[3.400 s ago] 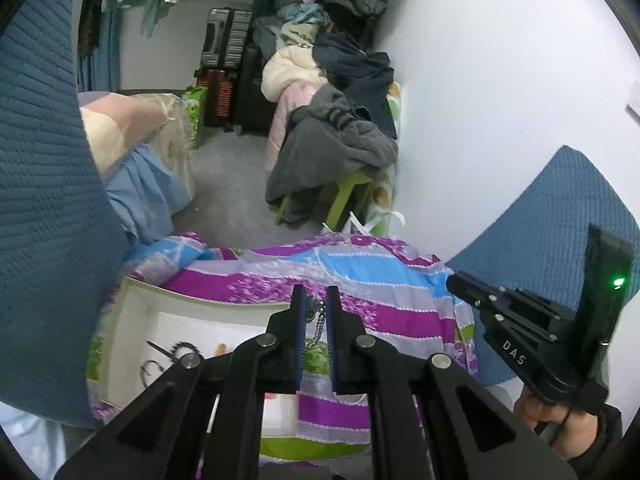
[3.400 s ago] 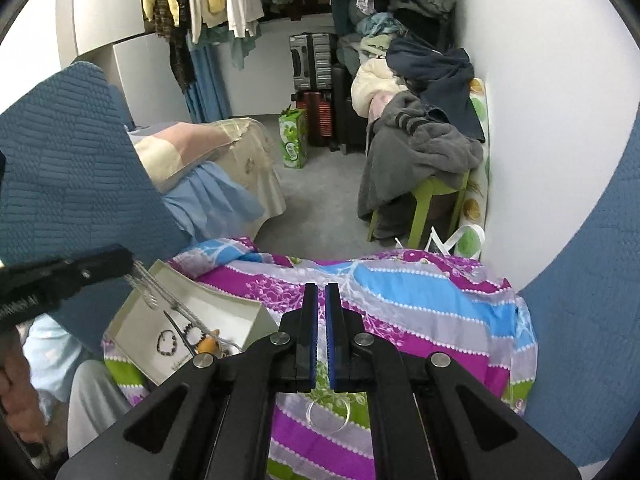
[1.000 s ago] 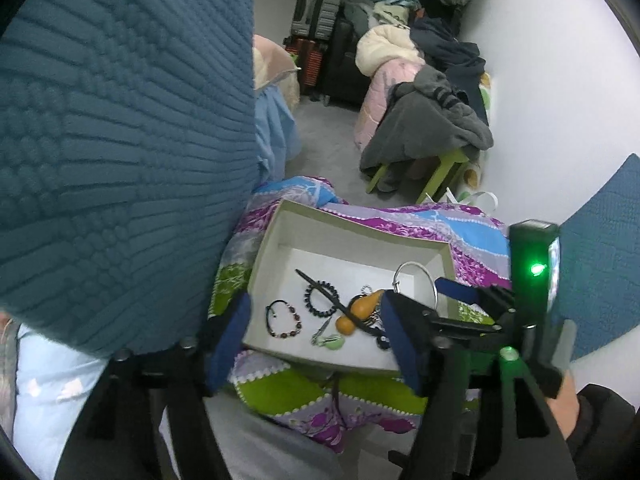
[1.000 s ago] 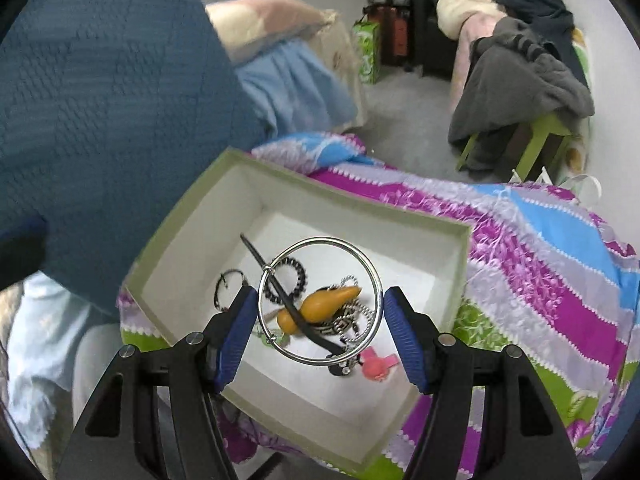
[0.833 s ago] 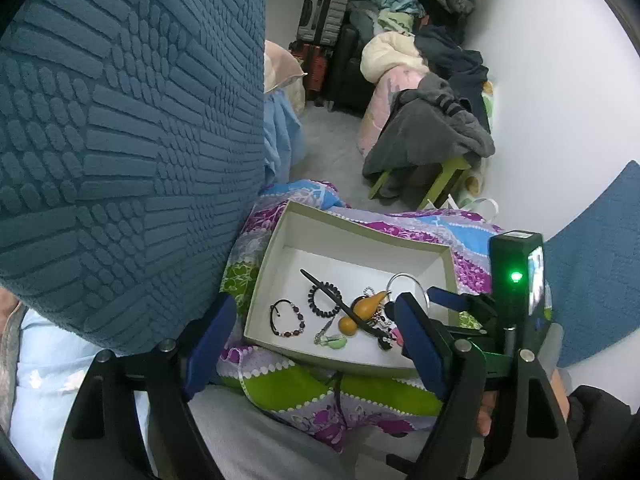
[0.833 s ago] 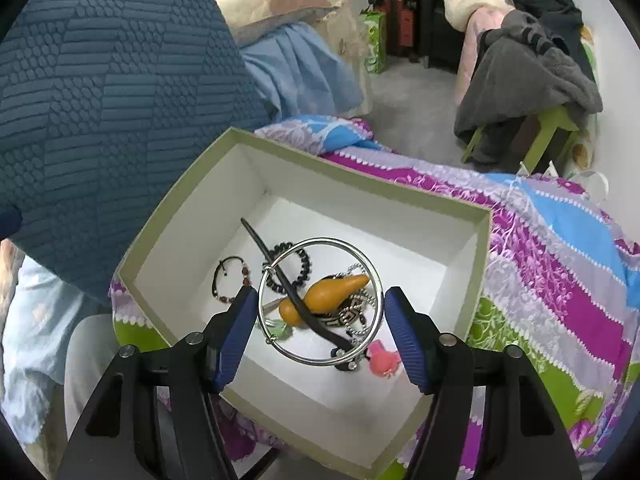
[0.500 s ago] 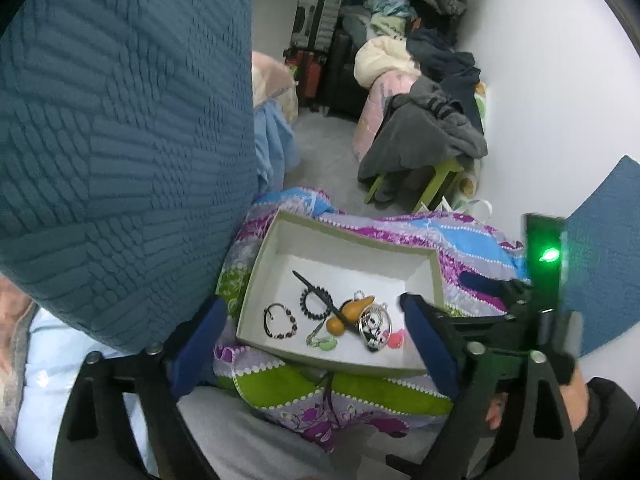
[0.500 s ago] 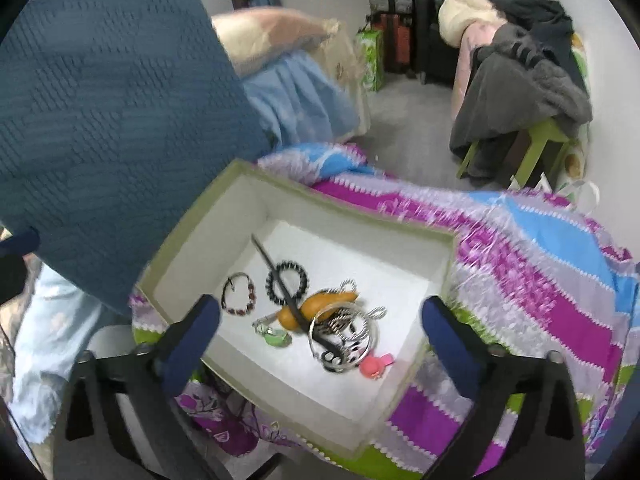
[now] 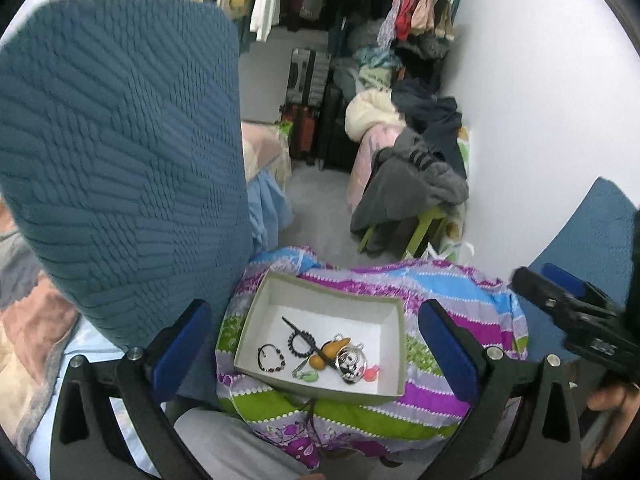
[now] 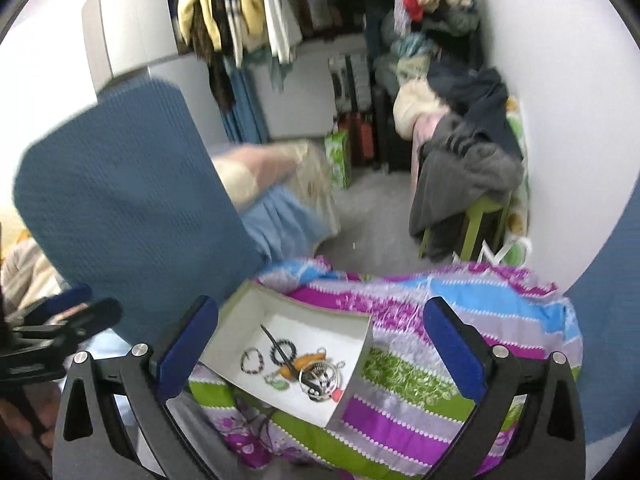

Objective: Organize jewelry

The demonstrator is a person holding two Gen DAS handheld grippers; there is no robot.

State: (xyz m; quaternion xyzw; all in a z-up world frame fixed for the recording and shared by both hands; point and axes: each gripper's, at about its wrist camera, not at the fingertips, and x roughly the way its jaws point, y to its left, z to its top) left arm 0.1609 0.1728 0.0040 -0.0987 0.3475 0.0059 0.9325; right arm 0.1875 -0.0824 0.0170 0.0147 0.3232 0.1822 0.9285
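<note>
Both of your tools are empty. The right tool [image 10: 318, 344] is spread wide; the left tool's [image 9: 316, 346] jaws are opening toward their widest, with nothing between them.

The jewelry sits low in the open box [image 9: 280, 292] on the striped bedspread [image 9: 456, 292]. A beaded bracelet [image 9: 271, 357] lies at about 7 o'clock on the box floor. The silver ring [image 9: 352, 361], orange piece [image 9: 329, 351] and black stick [image 9: 302, 338] bunch together toward 5 o'clock.

I judge this a pause between picks. Scan the bedspread for loose pieces. When you set the next one down, aim for the bare floor near 12 o'clock, well apart from the tangle, and come in steeply past the wall.
</note>
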